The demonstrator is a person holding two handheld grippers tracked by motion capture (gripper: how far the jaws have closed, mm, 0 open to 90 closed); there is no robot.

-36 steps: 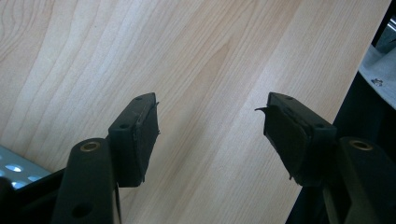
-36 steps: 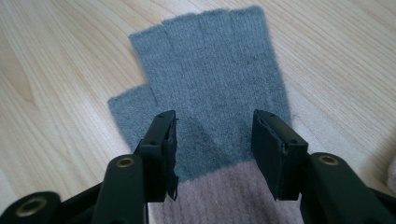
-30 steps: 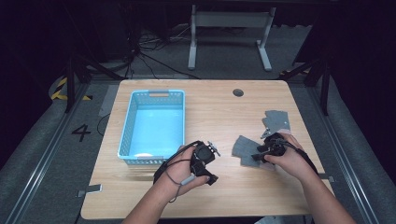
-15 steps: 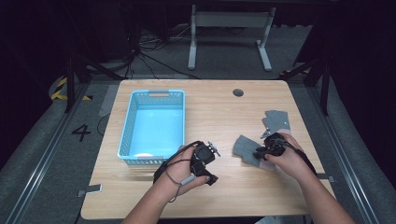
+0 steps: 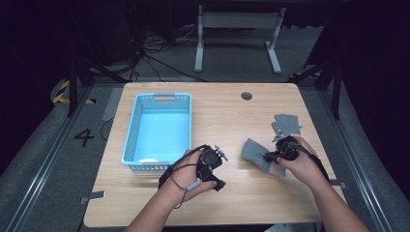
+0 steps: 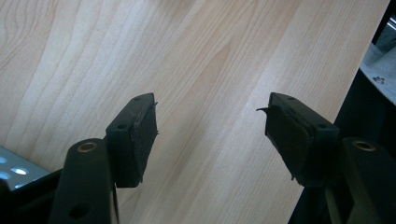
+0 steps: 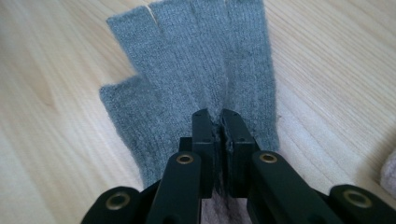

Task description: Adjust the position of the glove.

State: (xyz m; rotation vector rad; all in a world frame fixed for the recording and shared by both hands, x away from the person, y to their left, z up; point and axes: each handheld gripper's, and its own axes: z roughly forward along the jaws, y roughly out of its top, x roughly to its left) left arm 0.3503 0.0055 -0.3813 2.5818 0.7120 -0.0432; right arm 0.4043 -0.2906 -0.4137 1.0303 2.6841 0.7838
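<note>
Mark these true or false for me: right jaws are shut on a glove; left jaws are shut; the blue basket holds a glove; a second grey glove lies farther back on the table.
1. The right gripper is shut on the grey glove: true.
2. The left gripper is shut: false, its jaws stand wide apart over bare wood.
3. The blue basket holds a glove: false, none inside.
4. A second grey glove lies beyond the right hand: true.

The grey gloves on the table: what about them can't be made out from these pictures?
- Cuff of the pinched grey glove: in the right gripper view, the shut jaws of the right gripper cover it.
- Second glove: too small in the high view to tell its fingers or which hand it fits.
- Pale thing at the right edge: cut off, cannot be identified.
</note>
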